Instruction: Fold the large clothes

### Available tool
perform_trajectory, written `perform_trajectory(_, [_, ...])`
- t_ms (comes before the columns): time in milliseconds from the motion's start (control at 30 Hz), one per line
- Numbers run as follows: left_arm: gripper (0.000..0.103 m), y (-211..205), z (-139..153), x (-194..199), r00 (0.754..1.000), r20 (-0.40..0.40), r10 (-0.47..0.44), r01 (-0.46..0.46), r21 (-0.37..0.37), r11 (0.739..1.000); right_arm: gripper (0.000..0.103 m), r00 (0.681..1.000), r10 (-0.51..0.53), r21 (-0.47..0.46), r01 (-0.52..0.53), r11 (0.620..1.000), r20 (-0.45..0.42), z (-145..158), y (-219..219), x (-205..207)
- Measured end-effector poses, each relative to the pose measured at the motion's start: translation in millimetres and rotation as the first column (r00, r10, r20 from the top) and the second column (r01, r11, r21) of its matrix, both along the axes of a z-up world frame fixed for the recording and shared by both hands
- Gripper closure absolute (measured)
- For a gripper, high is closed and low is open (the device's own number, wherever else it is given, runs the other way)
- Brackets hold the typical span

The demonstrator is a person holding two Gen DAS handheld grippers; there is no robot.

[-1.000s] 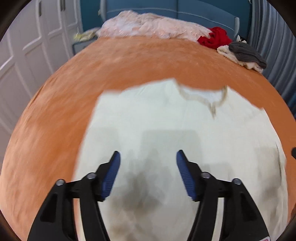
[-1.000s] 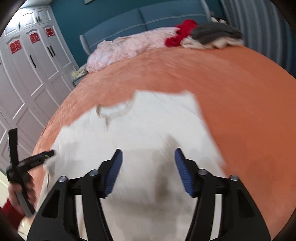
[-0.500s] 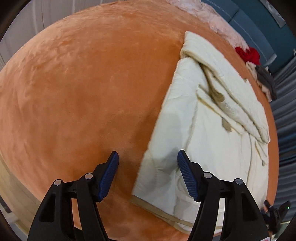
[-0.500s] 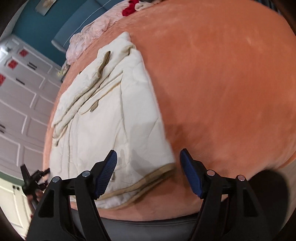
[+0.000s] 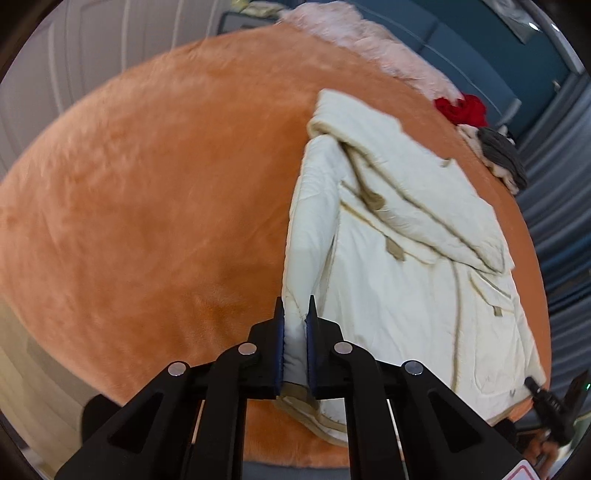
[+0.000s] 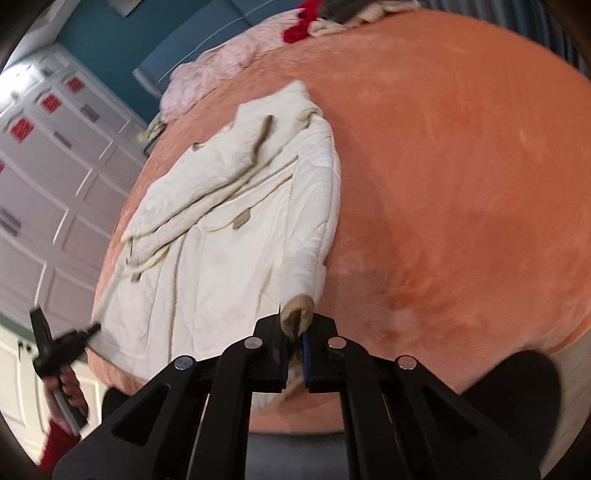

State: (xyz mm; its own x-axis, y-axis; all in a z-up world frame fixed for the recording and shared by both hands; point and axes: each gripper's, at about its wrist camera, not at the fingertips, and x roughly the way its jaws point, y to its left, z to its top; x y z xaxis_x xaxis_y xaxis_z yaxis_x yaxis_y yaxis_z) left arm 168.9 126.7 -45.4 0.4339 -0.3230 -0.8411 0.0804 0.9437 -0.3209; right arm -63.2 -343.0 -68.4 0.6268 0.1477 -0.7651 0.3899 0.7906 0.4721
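A: What does the left wrist view show?

B: A cream coat [image 5: 399,236] lies spread on a bed with an orange blanket [image 5: 147,206]. The left tool [image 5: 294,325] is clamped on the coat's near left corner, with cream fabric pinched between its blue pads. At the far end of the bed sit a pink blanket [image 5: 369,48], a red garment [image 5: 461,109] and a grey garment [image 5: 502,155]. At the lower right edge, the right tool [image 5: 550,402] appears at the coat's other near corner.

A: And the right wrist view?

B: The same coat [image 6: 229,236] from the other side. The right tool [image 6: 294,332] is closed on the near right corner, gripping a rolled tan hem between its pads. This view alone shows white cupboard doors [image 6: 48,177] with red stickers on the left, and a teal wall [image 6: 110,33]. It also shows the left tool [image 6: 74,338] from outside, touching the coat's far near corner, with the person's hand [image 6: 68,387] on its handle. The blanket [image 6: 461,166] fills the right side.

A: What has changed from half a second ago?

B: Both tools were then spread wide, hovering over the near corners of the coat with nothing between the pads. They have since closed on the fabric. A second ago the coat looked like a flat pale sheet under both tools, blurred by motion.
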Motion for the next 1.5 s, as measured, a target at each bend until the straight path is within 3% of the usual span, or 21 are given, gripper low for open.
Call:
perform_trajectory(200, [0.096, 7, 37, -55, 0.99, 0.014, -0.139, 0.137, 0.098, 0.986, 0.1, 0.976, 0.19, -0.098, -0.2, 0.975, -0.107, 31, 17, -41])
perform_trajectory(300, [0.096, 16, 49, -107, 0.971, -0.036, -0.235, 0.238, 0.18, 0.955, 0.1, 0.936, 0.288, -0.121, -0.315, 0.941, -0.202, 44, 35, -77])
perform_trajectory(367, [0.096, 25, 55, -141, 0.959, -0.092, -0.267, 0.28, 0.194, 0.94, 0.1, 0.901, 0.341, -0.1, -0.379, 0.92, -0.269, 51, 47, -105])
perform_trajectory(500, [0.096, 48, 66, -195, 0.956, -0.154, -0.248, 0.275, 0.189, 0.943, 0.1, 0.857, 0.393, -0.029, -0.426, 0.904, -0.334, 59, 62, -135])
perform_trajectory(600, [0.096, 60, 72, -216, 0.97, -0.162, -0.179, 0.203, 0.152, 0.967, 0.1, 0.859, 0.391, -0.01, -0.417, 0.909, -0.331, 64, 65, -135])
perform_trajectory(767, [0.095, 54, 91, -187, 0.986, -0.074, -0.15, 0.157, 0.109, 0.982, 0.099, 0.927, 0.325, -0.097, -0.346, 0.933, -0.188, 91, 37, -72])
perform_trajectory(867, [0.094, 40, 117, -155, 0.984, 0.08, -0.16, 0.145, 0.167, 0.975, 0.099, 0.96, 0.267, -0.148, -0.276, 0.95, -0.078, 115, 25, -41])
perform_trajectory(1000, [0.101, 27, 140, -109, 0.955, 0.255, -0.154, 0.1, 0.214, 0.972, 0.099, 0.977, 0.209, -0.192, -0.197, 0.961, 0.044, 125, 9, 15])
perform_trajectory(1067, [0.103, 23, 137, -78, 0.951, 0.272, -0.146, 0.098, 0.181, 0.978, 0.099, 0.979, 0.188, -0.19, -0.172, 0.967, 0.072, 116, 8, 42])
perform_trajectory(1167, [0.103, 14, 122, -42, 0.959, 0.267, -0.099, 0.044, 0.206, 0.978, 0.1, 0.986, 0.15, -0.176, -0.135, 0.975, 0.074, 92, 12, 79])
perform_trajectory(1333, [0.102, 26, 155, -47, 0.945, 0.317, -0.082, 0.05, 0.106, 0.993, 0.1, 0.993, 0.095, -0.181, -0.082, 0.98, 0.065, 76, 6, 111])
perform_trajectory(1433, [0.091, 30, 170, -55, 0.937, 0.329, -0.112, 0.091, 0.08, 0.993, 0.1, 0.995, 0.082, -0.177, -0.07, 0.982, 0.063, 73, -1, 119])
perform_trajectory(1500, [0.055, 32, 168, -58, 0.941, 0.314, -0.125, 0.104, 0.085, 0.991, 0.099, 0.995, 0.07, -0.172, -0.058, 0.983, 0.065, 70, -5, 122])
